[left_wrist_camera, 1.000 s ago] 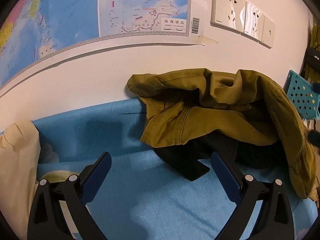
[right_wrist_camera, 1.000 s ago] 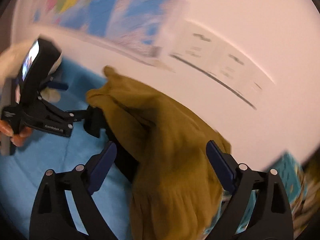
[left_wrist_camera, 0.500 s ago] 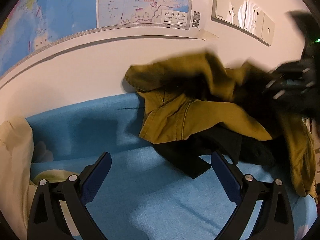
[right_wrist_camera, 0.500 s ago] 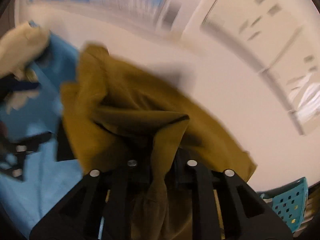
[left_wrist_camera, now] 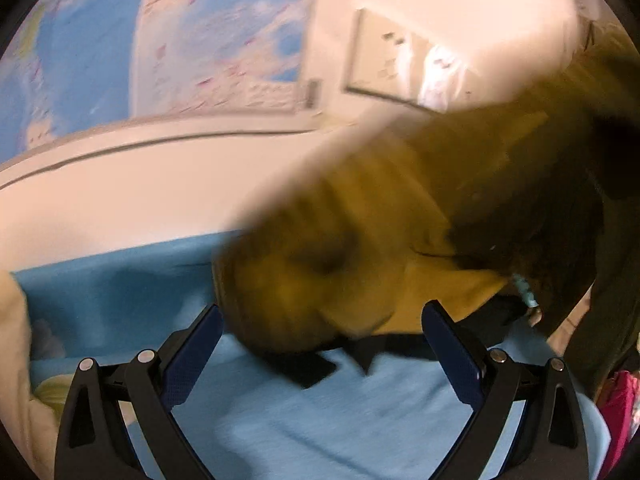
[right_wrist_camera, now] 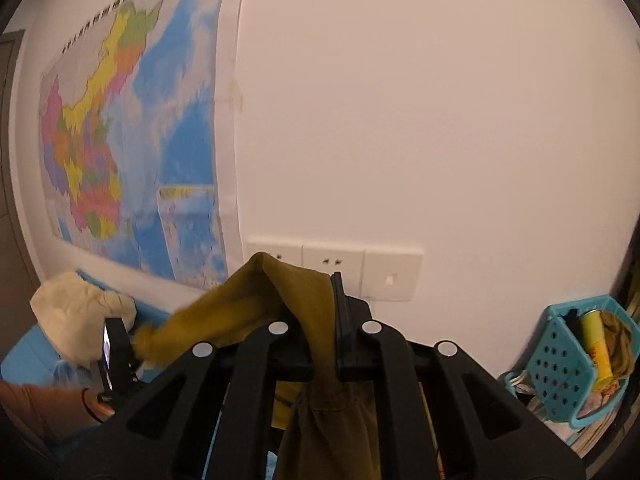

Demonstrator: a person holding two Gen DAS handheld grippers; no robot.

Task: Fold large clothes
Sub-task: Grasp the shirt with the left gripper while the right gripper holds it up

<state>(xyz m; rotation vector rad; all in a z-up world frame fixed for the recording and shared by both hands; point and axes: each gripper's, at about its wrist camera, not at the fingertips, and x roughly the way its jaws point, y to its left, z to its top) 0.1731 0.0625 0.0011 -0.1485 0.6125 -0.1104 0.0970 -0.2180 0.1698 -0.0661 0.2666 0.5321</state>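
Blue bedding (left_wrist_camera: 280, 420) runs up to a pale wall with a big map (right_wrist_camera: 132, 140) and a row of wall sockets (right_wrist_camera: 334, 268), and a teal basket (right_wrist_camera: 576, 364) sits off to the side. Up goes the olive jacket (right_wrist_camera: 256, 316)! The right gripper (right_wrist_camera: 322, 332) is clamped tight on a bunch of its fabric, jaws pinched together, cloth spilling over the top and hanging down below.

From the left wrist view the jacket (left_wrist_camera: 400, 240) is a blurred olive mass hanging above the bedding, with a dark garment (left_wrist_camera: 360, 348) beneath it; the blur makes it hard to say whether that dark piece is a lining or a separate item. The left gripper (left_wrist_camera: 320, 344) sits low over the bed, jaws spread wide, holding nothing, the cloth just ahead of its fingertips. A cream bundle (right_wrist_camera: 76, 316) lies at the far end of the bed.

So this looks like the pick-up-and-shake-out step, well before any fold. Next call, I'd say: the free gripper needs to find a matching edge, a shoulder or hem, close on it, and then both spread the jacket flat on the bedding.
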